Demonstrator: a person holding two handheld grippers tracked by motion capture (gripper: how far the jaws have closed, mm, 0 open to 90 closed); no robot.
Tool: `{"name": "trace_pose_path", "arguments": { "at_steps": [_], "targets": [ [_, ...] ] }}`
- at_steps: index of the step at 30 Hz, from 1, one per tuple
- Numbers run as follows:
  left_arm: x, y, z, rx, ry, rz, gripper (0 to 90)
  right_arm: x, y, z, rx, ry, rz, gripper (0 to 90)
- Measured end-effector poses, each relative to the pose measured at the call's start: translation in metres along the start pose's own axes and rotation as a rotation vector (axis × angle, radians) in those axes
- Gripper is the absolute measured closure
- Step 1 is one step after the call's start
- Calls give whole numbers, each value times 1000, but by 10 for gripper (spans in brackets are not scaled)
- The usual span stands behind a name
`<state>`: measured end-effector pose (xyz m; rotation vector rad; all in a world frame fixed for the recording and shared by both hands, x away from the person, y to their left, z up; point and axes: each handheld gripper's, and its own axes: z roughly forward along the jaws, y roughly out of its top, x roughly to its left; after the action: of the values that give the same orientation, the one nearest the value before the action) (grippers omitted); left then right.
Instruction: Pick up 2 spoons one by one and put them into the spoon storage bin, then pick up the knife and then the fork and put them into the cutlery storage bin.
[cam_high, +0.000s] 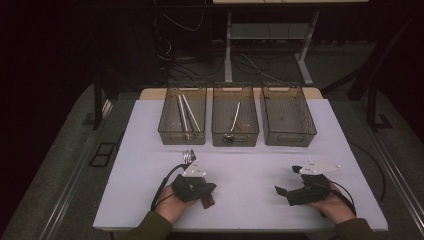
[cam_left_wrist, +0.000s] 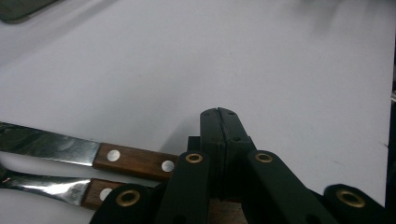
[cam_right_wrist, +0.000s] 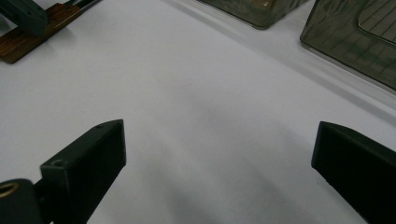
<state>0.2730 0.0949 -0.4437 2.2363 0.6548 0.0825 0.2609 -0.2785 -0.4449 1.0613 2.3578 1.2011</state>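
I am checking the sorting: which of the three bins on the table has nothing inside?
The right bin, seen from the high view. The left bin holds two long pale utensils, the middle bin holds one; its floor alone lies bare.

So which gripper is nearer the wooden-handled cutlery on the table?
Left. The left gripper sits right over the wooden-handled cutlery, jaws shut. The right gripper rests well off to the side, open.

Dim room, possibly grey floor (cam_high: 60, 150)
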Motion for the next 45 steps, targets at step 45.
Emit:
{"name": "trace_pose_path", "arguments": {
  "at_steps": [45],
  "targets": [
    [20, -26, -37, 112, 126, -11, 893, -2, 0, 0, 5, -9, 6, 32]
  ]
}}
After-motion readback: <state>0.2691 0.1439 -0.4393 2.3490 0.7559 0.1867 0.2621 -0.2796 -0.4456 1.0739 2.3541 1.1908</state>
